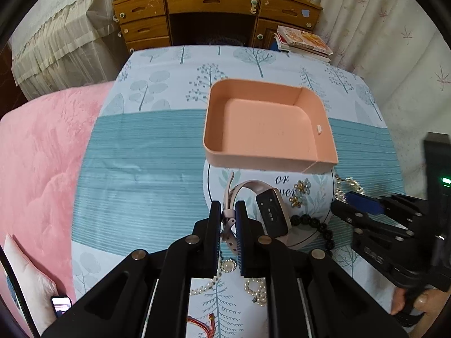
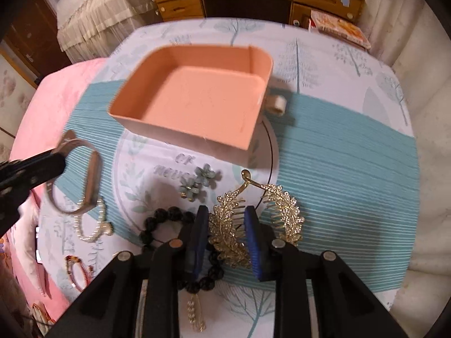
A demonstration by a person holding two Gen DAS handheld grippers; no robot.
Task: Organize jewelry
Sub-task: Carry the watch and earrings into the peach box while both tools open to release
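My left gripper [image 1: 228,219] is shut on the strap of a pink watch [image 1: 270,211] with a black face, just in front of the empty peach tray [image 1: 267,124]. In the right wrist view the watch [image 2: 87,180] hangs from the left gripper [image 2: 42,169] at the left edge. My right gripper [image 2: 227,225] points down with its blue pads against both sides of a gold leaf hair comb [image 2: 282,211]. The comb fills the gap between them. Blue flower earrings [image 2: 197,183] and a black bead bracelet [image 2: 160,222] lie on the cloth close by.
Pearl pieces [image 1: 253,287] and a red bracelet [image 2: 76,273] lie near the table's front edge. A white clip [image 2: 277,104] sits beside the tray. A pink blanket [image 1: 42,169] borders the table on the left, and a wooden desk [image 1: 214,8] with stacked books [image 1: 304,42] stands behind it.
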